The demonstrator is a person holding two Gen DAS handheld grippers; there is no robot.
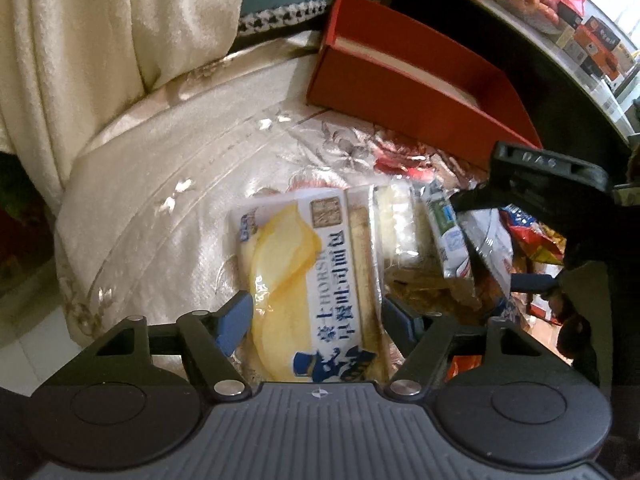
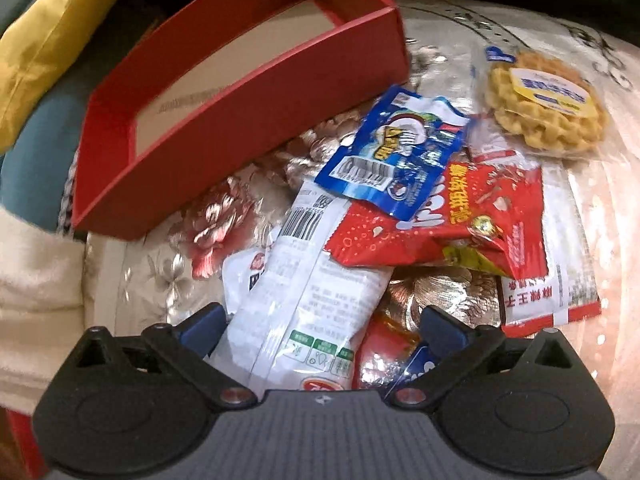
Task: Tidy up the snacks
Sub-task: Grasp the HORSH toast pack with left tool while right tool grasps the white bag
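Yellow-and-white bread packet (image 1: pixel 304 280), glossy, seemingly pinched between left gripper (image 1: pixel 316 320) pads.

1. Bread pack (image 1: pixel 316 280), white and yellow with blue lettering, is lying flat on the floral cloth.
2. Red box (image 2: pixel 248 120) is sitting open and empty just behind the pile.
3. White pouch (image 2: pixel 308 280), red packet (image 2: pixel 440 216), blue wrapper (image 2: pixel 396 152) are overlapping.
4. Round waffle snack (image 2: pixel 548 108) is lying off to the side.

Both wrist views look steeply down, close over the snack pile. The red box (image 1: pixel 404 92) (image 2: pixel 240 116) lies beyond the pile in both, shared.
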